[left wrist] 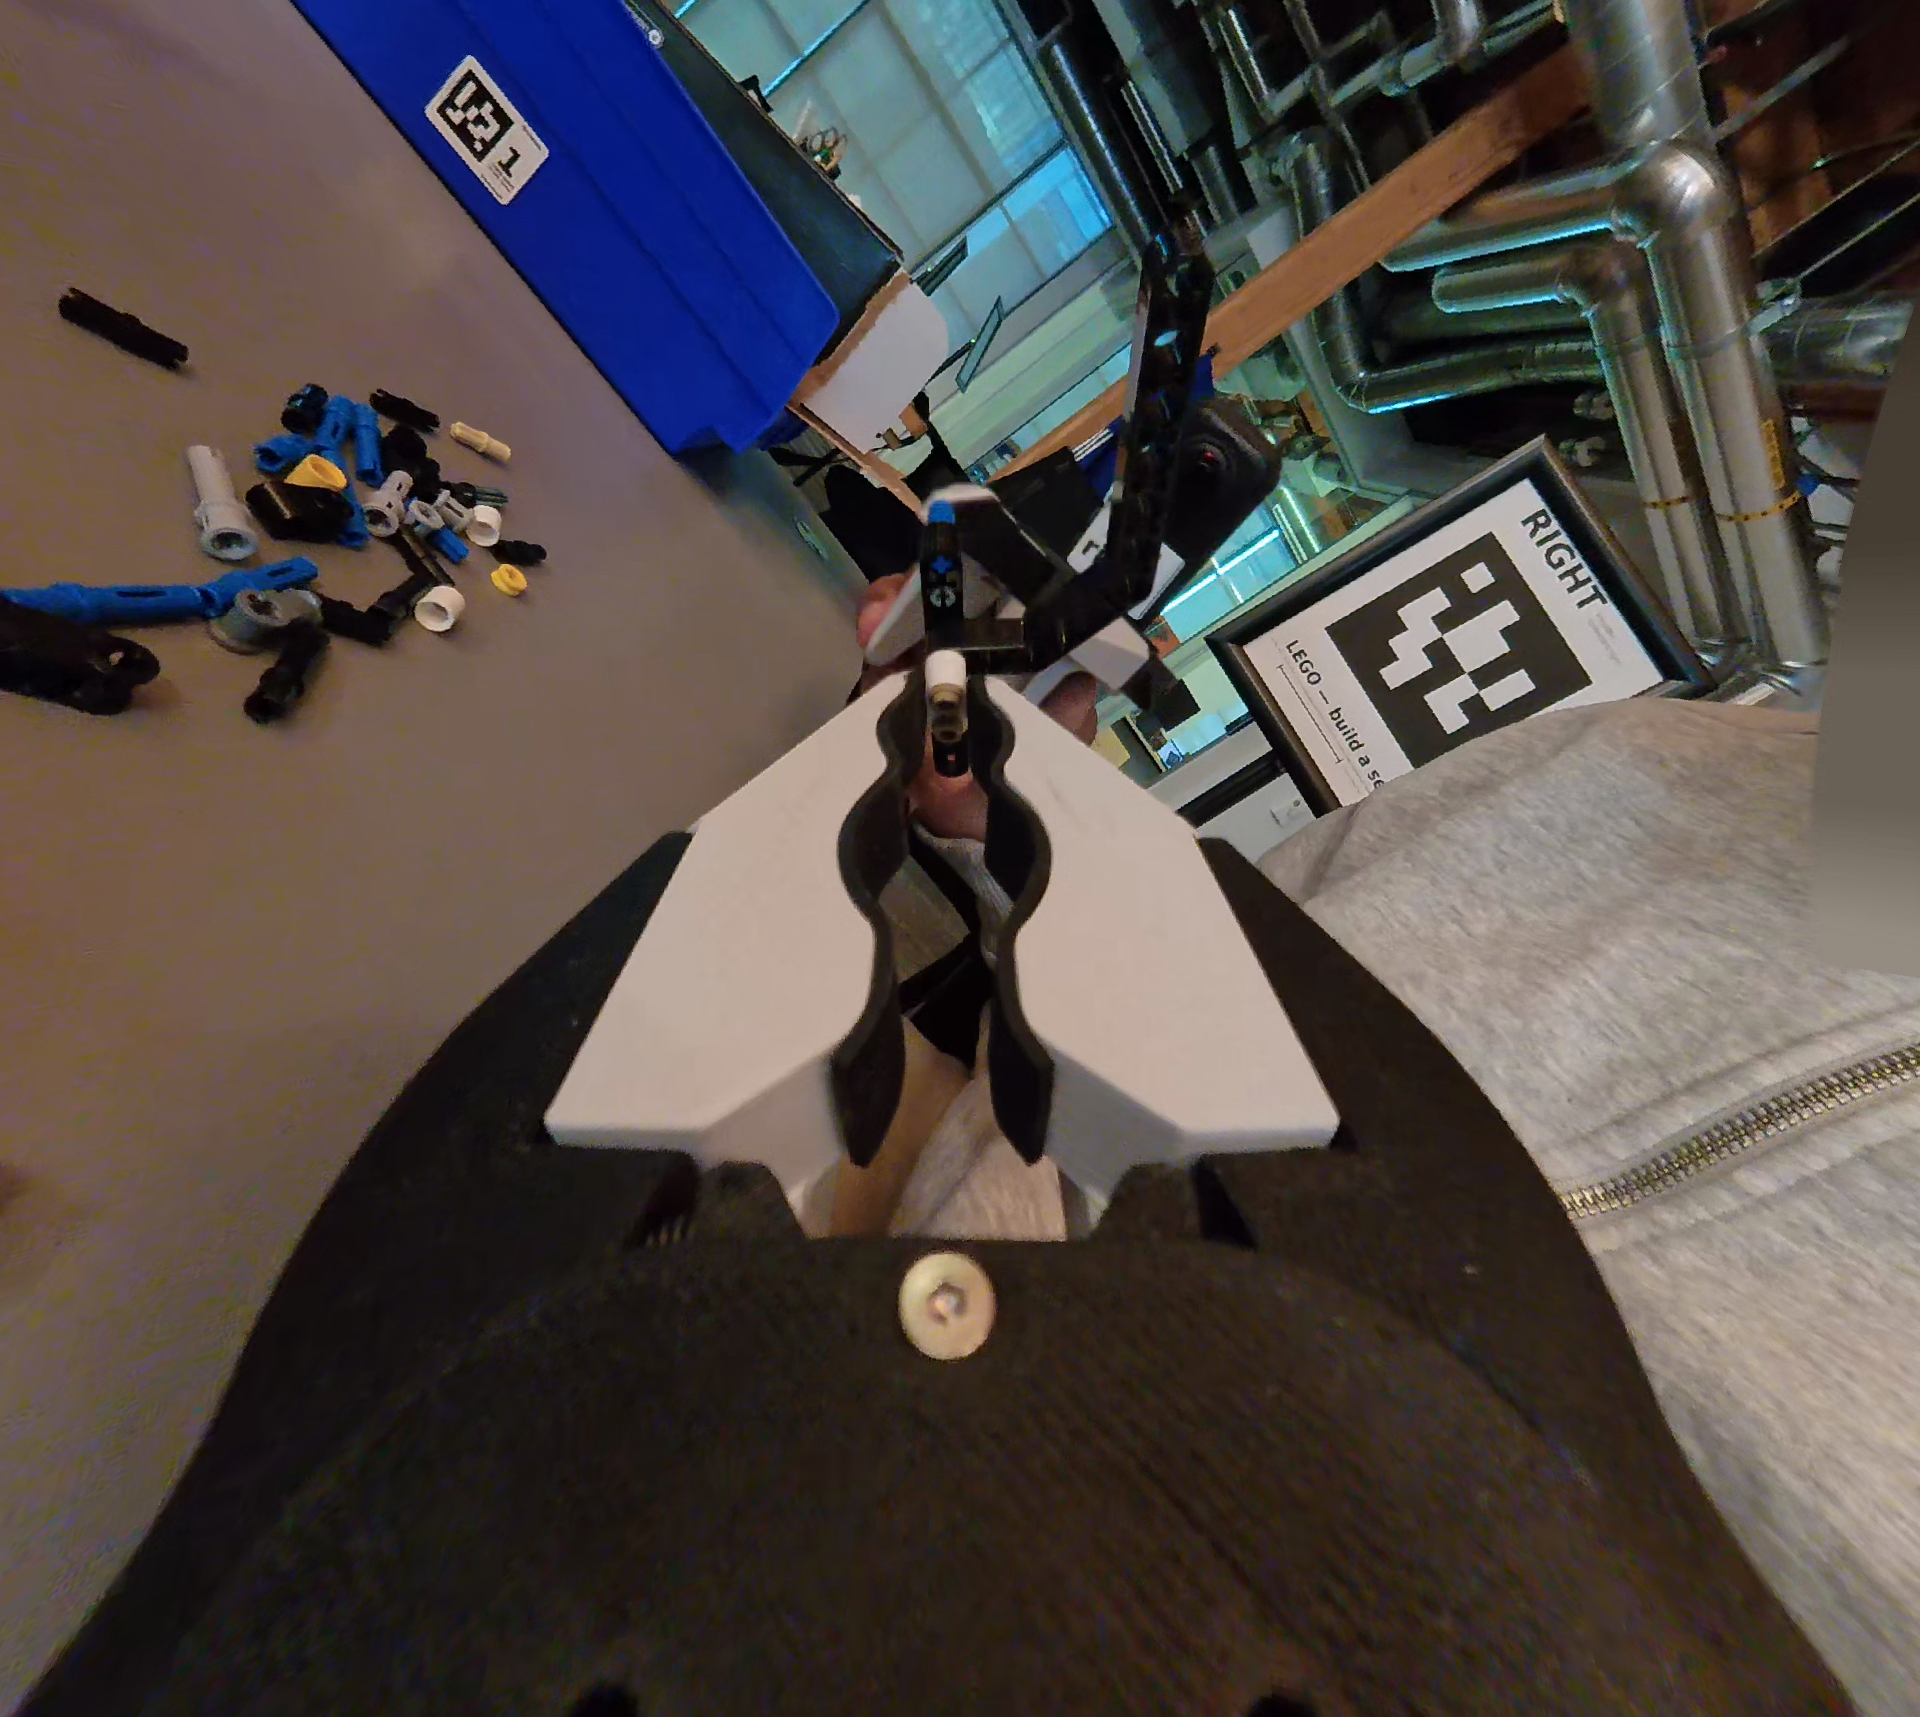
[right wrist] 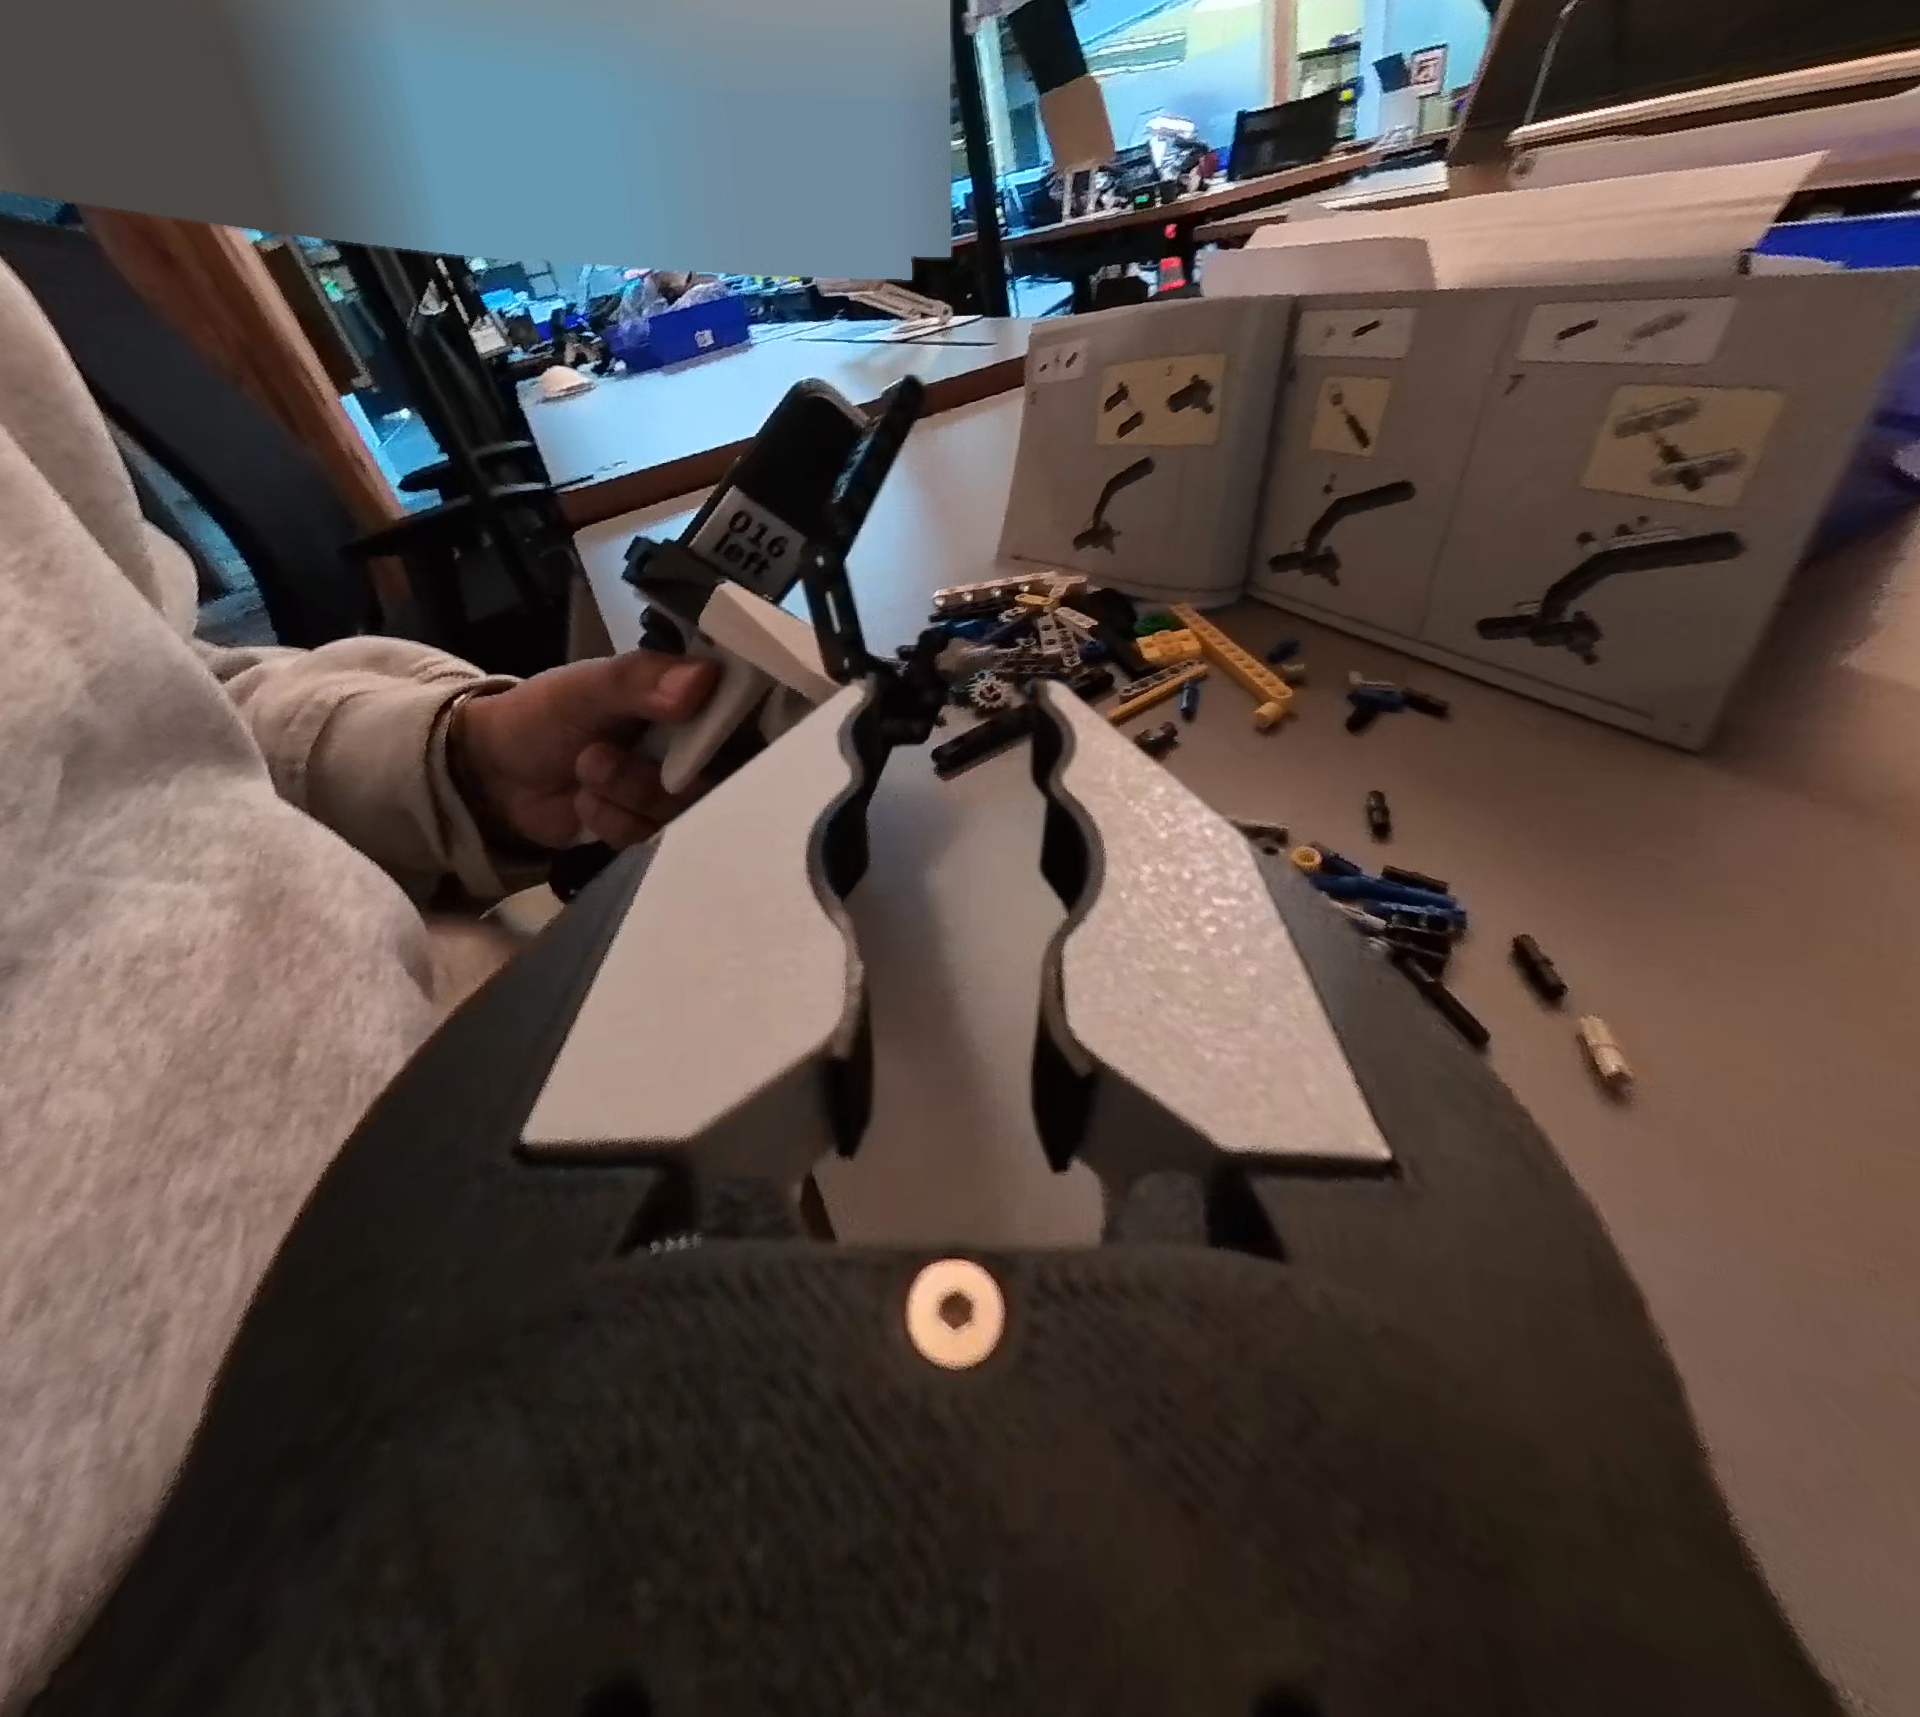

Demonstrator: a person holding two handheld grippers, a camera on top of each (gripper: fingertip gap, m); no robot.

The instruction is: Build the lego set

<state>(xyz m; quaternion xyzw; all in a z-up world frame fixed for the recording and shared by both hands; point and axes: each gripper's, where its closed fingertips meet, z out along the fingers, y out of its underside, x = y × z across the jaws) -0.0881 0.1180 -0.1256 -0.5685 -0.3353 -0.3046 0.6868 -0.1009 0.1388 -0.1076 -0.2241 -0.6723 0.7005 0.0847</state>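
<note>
My left gripper (left wrist: 948, 693) is shut on the lower end of a black lego assembly (left wrist: 1164, 420), gripping a black axle with a white bush (left wrist: 945, 668) on it. A bent black beam rises from there, held in the air above the table edge. In the right wrist view the left gripper (right wrist: 764, 644) holds the same assembly (right wrist: 842, 566) up at an angle. My right gripper (right wrist: 956, 696) is open, and the assembly's lower end touches or nearly touches its left fingertip. In the left wrist view the right gripper (left wrist: 1008, 628) faces mine with a finger on each side of the assembly.
Loose pins and bushes (left wrist: 343, 514) lie on the grey table (left wrist: 312, 888), beside a blue bin (left wrist: 499, 109). More pieces (right wrist: 1039, 639), a yellow beam (right wrist: 1236, 649) and small pins (right wrist: 1392, 909) lie before the propped-up instruction pages (right wrist: 1455, 504). A framed marker sign (left wrist: 1455, 628) stands behind. A grey sleeve (right wrist: 208, 784) is at the left.
</note>
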